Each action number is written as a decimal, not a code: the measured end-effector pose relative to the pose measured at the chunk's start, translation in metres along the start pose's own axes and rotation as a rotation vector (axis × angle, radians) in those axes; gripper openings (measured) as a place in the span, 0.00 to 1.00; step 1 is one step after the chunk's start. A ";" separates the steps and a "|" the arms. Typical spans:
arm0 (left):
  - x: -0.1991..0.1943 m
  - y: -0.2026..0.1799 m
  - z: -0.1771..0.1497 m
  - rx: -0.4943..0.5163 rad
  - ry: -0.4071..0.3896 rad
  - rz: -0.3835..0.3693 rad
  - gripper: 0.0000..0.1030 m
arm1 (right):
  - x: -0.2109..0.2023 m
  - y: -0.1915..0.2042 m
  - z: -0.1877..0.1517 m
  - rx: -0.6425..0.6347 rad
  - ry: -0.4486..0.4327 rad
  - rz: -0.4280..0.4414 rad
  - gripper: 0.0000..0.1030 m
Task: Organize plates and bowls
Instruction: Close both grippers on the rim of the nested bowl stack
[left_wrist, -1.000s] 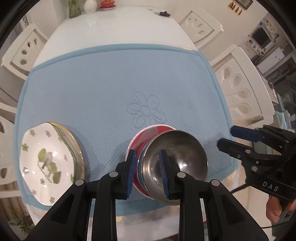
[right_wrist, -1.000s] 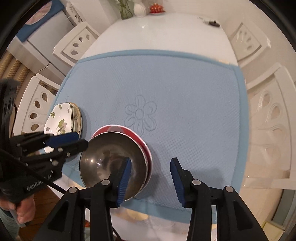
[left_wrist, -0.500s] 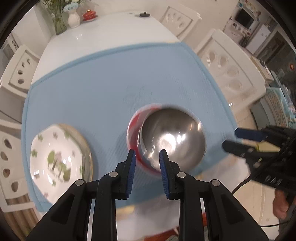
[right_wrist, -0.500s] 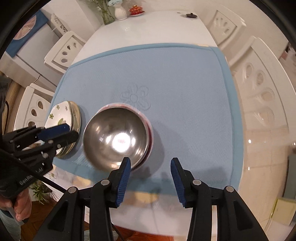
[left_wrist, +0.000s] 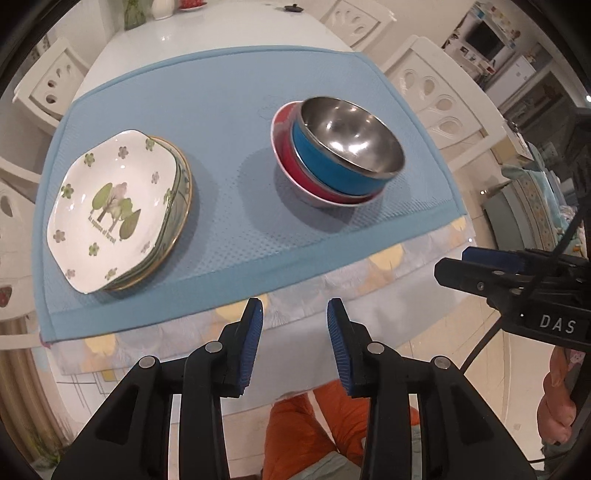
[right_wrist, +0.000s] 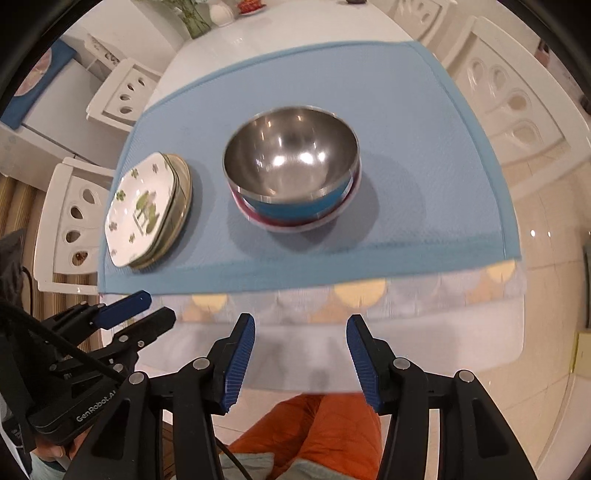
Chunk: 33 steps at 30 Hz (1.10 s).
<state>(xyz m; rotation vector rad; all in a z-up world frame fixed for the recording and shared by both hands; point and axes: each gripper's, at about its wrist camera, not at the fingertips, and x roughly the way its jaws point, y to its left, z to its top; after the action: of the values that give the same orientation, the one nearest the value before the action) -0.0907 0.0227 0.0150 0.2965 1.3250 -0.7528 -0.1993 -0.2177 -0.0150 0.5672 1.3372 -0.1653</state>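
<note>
A steel bowl with a blue outside (left_wrist: 351, 138) (right_wrist: 291, 166) sits nested in a red bowl (left_wrist: 317, 184) (right_wrist: 295, 223) on the blue mat (left_wrist: 229, 110) (right_wrist: 424, 147). A stack of plates, topped by a white plate with green flowers (left_wrist: 110, 206) (right_wrist: 142, 208), lies at the mat's left. My left gripper (left_wrist: 294, 317) is open and empty, off the table's front edge. My right gripper (right_wrist: 300, 332) is open and empty, also in front of the table. Each gripper shows in the other's view, the right one (left_wrist: 480, 273) and the left one (right_wrist: 144, 310).
White chairs (left_wrist: 436, 96) (right_wrist: 77, 218) stand around the white table (left_wrist: 207, 33). A vase and small red dish (right_wrist: 251, 5) sit at the far end. A tablecloth fringe (right_wrist: 354, 295) hangs at the front edge. Orange-clad legs (left_wrist: 317, 424) are below.
Both grippers have pulled back and down from above the bowls to in front of the table edge. The left gripper let go of the steel bowl's rim, and its jaws are wider.
</note>
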 end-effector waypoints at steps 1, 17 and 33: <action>-0.002 0.000 -0.002 -0.001 -0.004 -0.006 0.33 | -0.001 -0.002 -0.004 0.011 -0.003 -0.005 0.48; 0.001 0.002 0.012 -0.050 -0.019 -0.103 0.33 | 0.003 -0.027 0.041 0.117 -0.247 -0.039 0.48; 0.030 0.003 0.070 -0.070 -0.075 -0.157 0.42 | 0.026 -0.042 0.062 0.050 -0.242 0.044 0.48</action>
<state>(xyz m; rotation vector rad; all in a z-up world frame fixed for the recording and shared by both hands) -0.0335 -0.0265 0.0033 0.1081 1.3113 -0.8394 -0.1566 -0.2781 -0.0448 0.5983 1.0872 -0.2248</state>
